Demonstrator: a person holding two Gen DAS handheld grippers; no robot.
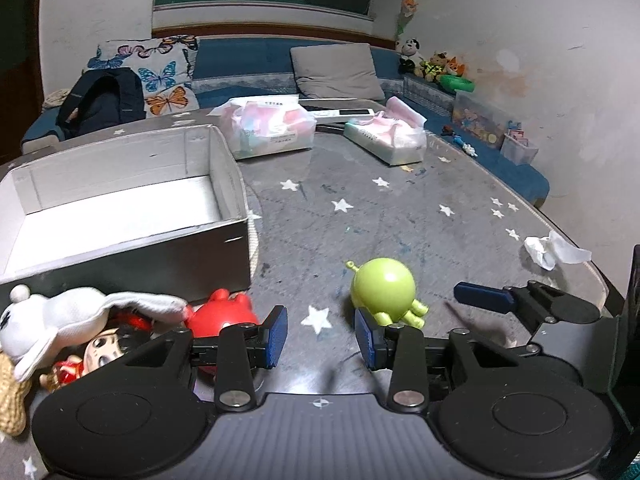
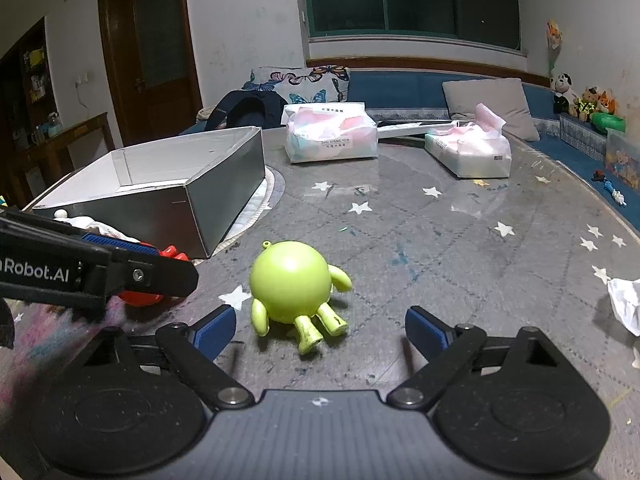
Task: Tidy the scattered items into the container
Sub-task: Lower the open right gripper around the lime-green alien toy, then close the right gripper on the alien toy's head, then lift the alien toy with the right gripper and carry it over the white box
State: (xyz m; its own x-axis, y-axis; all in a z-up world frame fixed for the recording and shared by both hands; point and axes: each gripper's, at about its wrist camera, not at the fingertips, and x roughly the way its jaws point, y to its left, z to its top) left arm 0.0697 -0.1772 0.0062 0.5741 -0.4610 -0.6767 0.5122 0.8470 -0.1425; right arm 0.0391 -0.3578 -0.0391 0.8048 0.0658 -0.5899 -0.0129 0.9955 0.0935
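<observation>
A round green toy figure (image 1: 384,290) lies on the grey star-patterned table (image 1: 400,216), just ahead of my left gripper (image 1: 322,338), which is open and empty. A red toy (image 1: 220,316) lies left of it, beside a white plush (image 1: 60,316) and a doll (image 1: 98,354). The open grey box (image 1: 120,216) stands behind them. In the right wrist view my right gripper (image 2: 320,332) is open, with the green toy (image 2: 292,284) between and just beyond its fingertips. The left gripper (image 2: 104,268) shows at the left, over the red toy (image 2: 140,298). The box (image 2: 168,188) is at the back left.
Two tissue packs (image 1: 272,128) (image 1: 386,138) and a remote (image 1: 340,113) lie at the far side of the table. A crumpled tissue (image 1: 554,250) lies near the right edge. A sofa with cushions and a backpack (image 1: 100,100) is behind.
</observation>
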